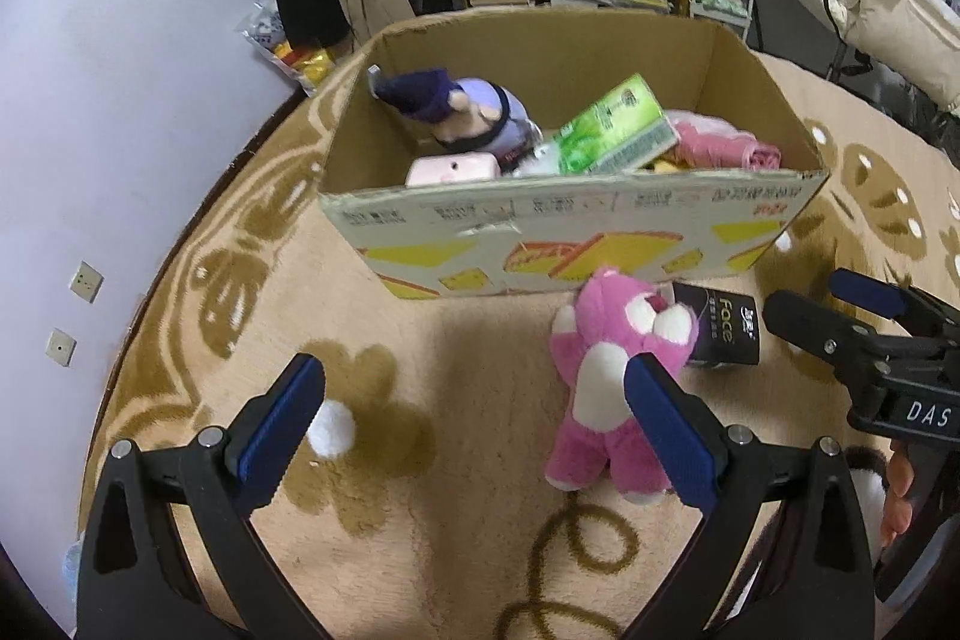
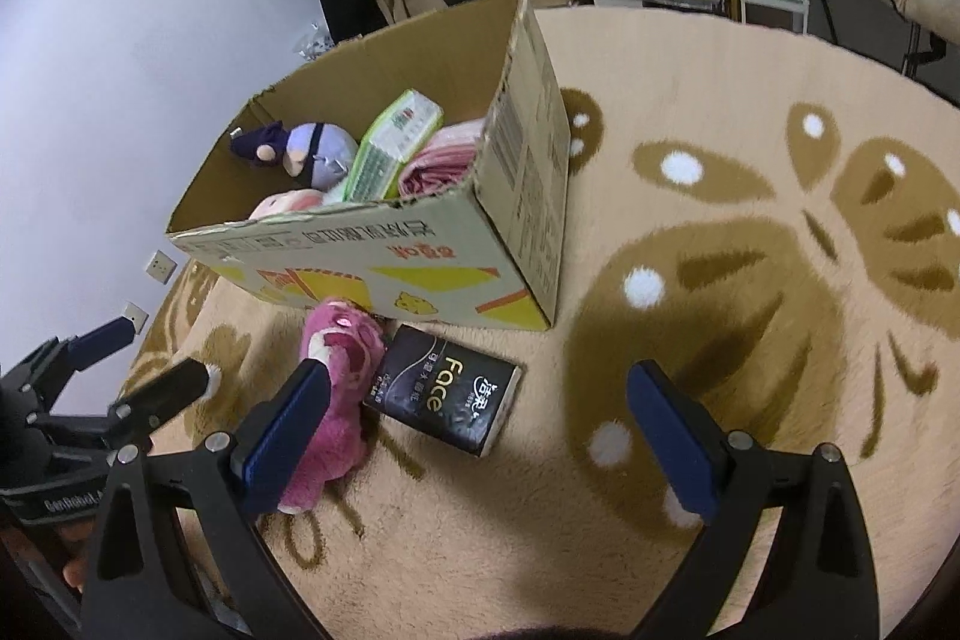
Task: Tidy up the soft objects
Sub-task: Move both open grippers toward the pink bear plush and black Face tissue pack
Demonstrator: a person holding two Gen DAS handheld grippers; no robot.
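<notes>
Left wrist view: our left gripper [image 1: 474, 403] and right gripper [image 2: 480, 409] hover spread wide, empty, near the pink plush bear [image 1: 606, 382] beside the cardboard box [image 1: 570, 232].

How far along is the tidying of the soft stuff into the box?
Partly done. The box already holds a purple doll, green tissue pack, pink cloth and a pale pink item. Nothing is in hand: the left claw and right claw are open. The pink bear and black tissue pack remain on the rug.

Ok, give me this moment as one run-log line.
left gripper: open, empty | right gripper: open, empty | pink plush bear, black tissue pack: on rug | cardboard box: part-filled
</notes>
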